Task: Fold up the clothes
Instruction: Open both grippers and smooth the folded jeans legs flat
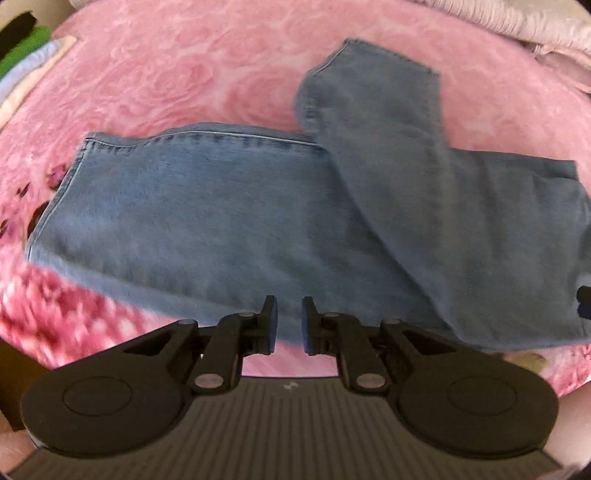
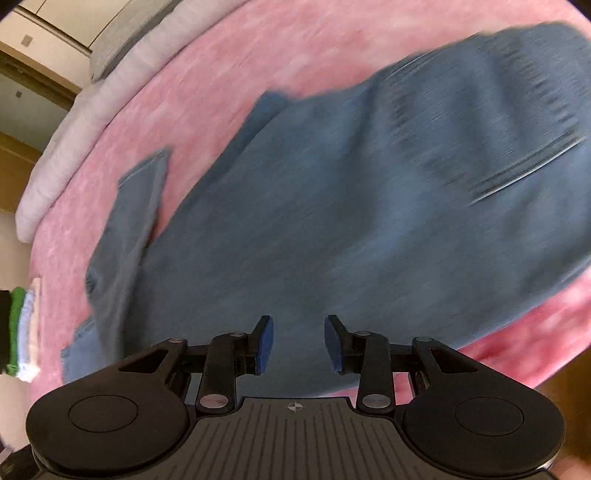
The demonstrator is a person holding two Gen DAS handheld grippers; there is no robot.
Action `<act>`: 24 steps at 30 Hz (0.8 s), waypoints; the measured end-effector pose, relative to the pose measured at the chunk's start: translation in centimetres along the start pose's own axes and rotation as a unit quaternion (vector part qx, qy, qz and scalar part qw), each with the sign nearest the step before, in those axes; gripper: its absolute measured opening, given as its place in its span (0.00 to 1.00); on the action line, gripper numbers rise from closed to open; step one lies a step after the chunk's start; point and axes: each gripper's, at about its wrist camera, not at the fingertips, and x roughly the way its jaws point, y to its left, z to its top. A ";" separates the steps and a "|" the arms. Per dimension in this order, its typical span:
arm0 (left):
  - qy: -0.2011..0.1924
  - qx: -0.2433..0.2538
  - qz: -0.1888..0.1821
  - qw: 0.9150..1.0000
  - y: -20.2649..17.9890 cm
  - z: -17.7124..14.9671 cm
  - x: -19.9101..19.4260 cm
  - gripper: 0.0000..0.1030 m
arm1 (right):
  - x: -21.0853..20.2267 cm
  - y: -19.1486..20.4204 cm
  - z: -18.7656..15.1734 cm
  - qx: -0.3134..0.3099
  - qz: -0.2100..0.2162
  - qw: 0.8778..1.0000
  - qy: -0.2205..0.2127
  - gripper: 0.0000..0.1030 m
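Blue jeans [image 1: 221, 206] lie on a pink rose-patterned blanket [image 1: 177, 74], one leg crossing diagonally over the other toward the back right. My left gripper [image 1: 289, 321] hovers at the jeans' near edge, open by a narrow gap, with nothing between the pads. In the right wrist view the jeans [image 2: 332, 221] are blurred and fill most of the picture. My right gripper [image 2: 299, 343] hangs above them, open wider, its blue pads clear of the cloth.
A stack of folded clothes [image 1: 26, 62] in black, green, white and cream sits at the blanket's far left, also seen in the right wrist view [image 2: 22, 332]. Pale bedding [image 1: 517, 22] is bunched along the back edge. The blanket [image 2: 258, 55] lies bare beyond the jeans.
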 end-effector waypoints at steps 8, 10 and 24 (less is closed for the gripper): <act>0.065 0.055 -0.040 0.996 4.6 7.8 3.7 0.11 | 5.6 8.9 -1.1 0.049 -0.107 0.993 0.001 0.35; 0.064 0.067 -0.054 0.994 4.9 9.1 3.9 0.12 | 5.4 10.5 -0.6 0.060 -0.097 0.993 -0.033 0.35; 0.068 0.053 -0.097 0.992 4.4 15.1 5.7 0.12 | 10.6 12.2 8.9 0.045 0.029 0.998 -0.028 0.35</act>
